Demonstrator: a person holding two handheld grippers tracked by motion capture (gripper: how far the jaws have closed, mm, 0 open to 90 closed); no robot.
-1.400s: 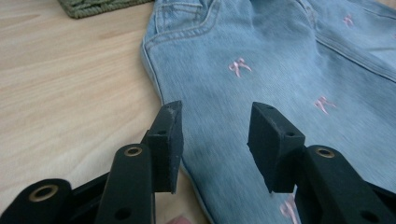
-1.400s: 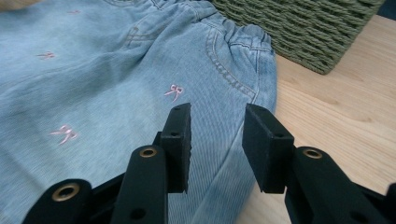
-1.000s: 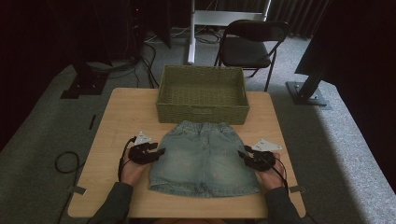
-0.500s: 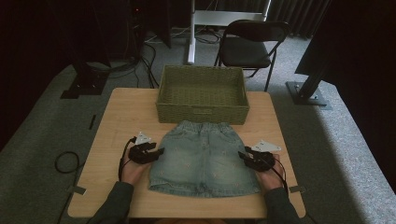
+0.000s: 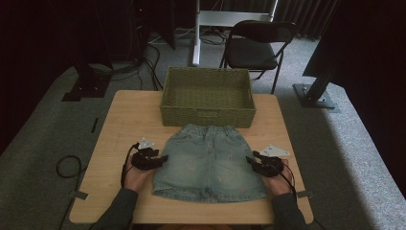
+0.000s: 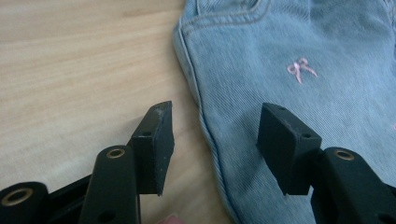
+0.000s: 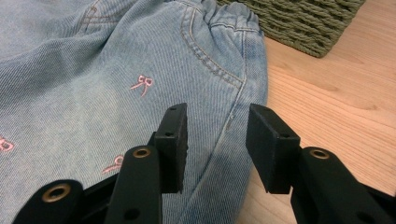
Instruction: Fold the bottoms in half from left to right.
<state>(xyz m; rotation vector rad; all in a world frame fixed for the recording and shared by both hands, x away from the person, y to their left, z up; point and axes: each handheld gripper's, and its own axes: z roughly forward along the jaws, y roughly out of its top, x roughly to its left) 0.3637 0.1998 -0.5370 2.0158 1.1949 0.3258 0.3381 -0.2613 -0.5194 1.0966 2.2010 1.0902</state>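
A light blue denim garment (image 5: 208,160) with small pink bows lies flat on the wooden table (image 5: 124,120), waistband toward the basket. My left gripper (image 5: 165,158) lies at its left edge. In the left gripper view its jaws (image 6: 215,140) have just been opening and stand apart over the side seam (image 6: 205,126), one pad above bare wood, the other above denim, neither pressing. My right gripper (image 5: 249,160) lies at the garment's right edge. Its jaws (image 7: 217,140) stand apart with the right side seam (image 7: 233,112) lying flat between them.
An empty green woven basket (image 5: 207,115) stands on the table right behind the garment, its corner (image 7: 299,23) close to the waistband. Bare wood runs along both sides of the garment. A black folding chair (image 5: 256,48) stands beyond the table.
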